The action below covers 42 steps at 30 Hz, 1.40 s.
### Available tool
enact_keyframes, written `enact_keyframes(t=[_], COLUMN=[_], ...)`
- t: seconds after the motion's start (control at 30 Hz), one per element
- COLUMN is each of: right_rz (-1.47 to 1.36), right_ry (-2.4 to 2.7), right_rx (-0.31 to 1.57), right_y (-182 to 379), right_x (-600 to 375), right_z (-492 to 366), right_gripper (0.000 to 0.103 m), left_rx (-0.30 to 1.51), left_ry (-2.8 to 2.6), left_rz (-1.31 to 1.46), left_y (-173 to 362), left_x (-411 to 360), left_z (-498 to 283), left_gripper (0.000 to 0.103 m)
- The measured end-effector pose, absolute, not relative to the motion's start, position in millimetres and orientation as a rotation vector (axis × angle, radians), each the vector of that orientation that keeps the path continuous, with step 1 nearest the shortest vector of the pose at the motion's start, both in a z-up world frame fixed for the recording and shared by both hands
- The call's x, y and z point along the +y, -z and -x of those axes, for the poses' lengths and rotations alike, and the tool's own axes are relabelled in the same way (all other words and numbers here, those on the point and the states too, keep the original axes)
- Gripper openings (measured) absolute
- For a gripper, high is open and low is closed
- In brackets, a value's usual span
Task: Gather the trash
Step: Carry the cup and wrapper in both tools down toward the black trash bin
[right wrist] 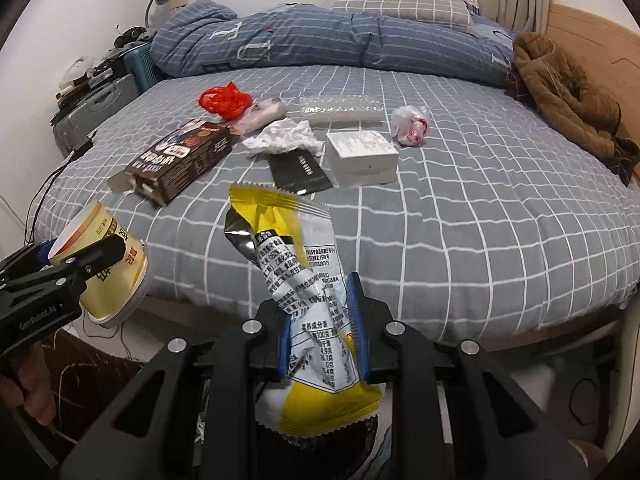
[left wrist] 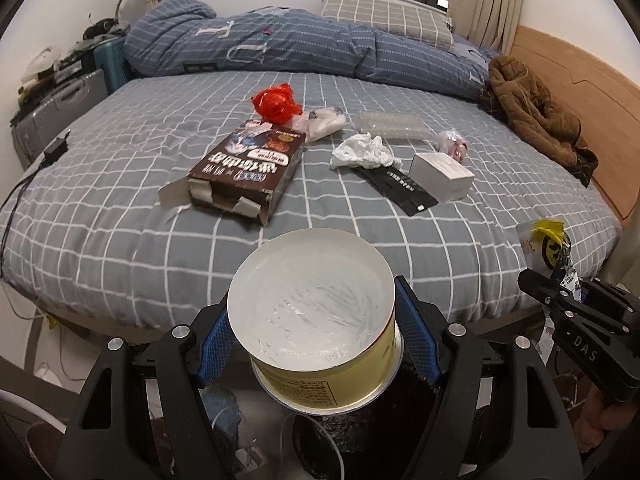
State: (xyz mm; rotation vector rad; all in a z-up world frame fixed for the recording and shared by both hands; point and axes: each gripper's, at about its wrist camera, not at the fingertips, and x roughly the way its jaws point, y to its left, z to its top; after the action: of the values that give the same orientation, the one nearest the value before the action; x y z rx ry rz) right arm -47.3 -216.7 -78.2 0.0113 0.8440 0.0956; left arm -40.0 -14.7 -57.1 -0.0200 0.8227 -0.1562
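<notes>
We carry two pieces off bed [left wrist: 120, 216]: left gripper [left wrist: 316, 344] clamped on yellow paper cup [left wrist: 320, 384], empty, mouth facing bed; right gripper [right wrist: 322, 328] pinched tight on crumpled yellow snack wrapper [right wrist: 296, 272]. Both held past near edge of bed. Dark bag [left wrist: 360, 432] shows below, likely bin. Next: we position over it, spread fingers, drop. Left on bed: brown box [left wrist: 248, 164], tissue [left wrist: 362, 152], white box [left wrist: 440, 176], red bag [left wrist: 276, 102].

home bedroom: bed [left wrist: 120, 208], duvet [left wrist: 280, 44], pillow [left wrist: 384, 16]
</notes>
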Motion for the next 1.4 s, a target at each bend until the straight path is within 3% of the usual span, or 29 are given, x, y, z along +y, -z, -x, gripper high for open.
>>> enact_keyframes(t=[0.7,1.13,1.4], right_rz=[-0.042,-0.025,0.012], right_ry=[-0.124,-0.144,-0.153], right_rx=[0.946,1.042,1.138], right_y=[96,130,180], right_x=[-198,-179,-174], right_z=[101,110,102], right_gripper=[0.023,0.023,0.023], left_rx=[0.905,1.003,1.080], left_ry=[0.119,0.098,0.134], left_rz=[0.018,0.017,0.008], left_y=[73,121,162], left_x=[5,19,10], left_z=[96,108,93], left_gripper=[0.071,0.071,0.071])
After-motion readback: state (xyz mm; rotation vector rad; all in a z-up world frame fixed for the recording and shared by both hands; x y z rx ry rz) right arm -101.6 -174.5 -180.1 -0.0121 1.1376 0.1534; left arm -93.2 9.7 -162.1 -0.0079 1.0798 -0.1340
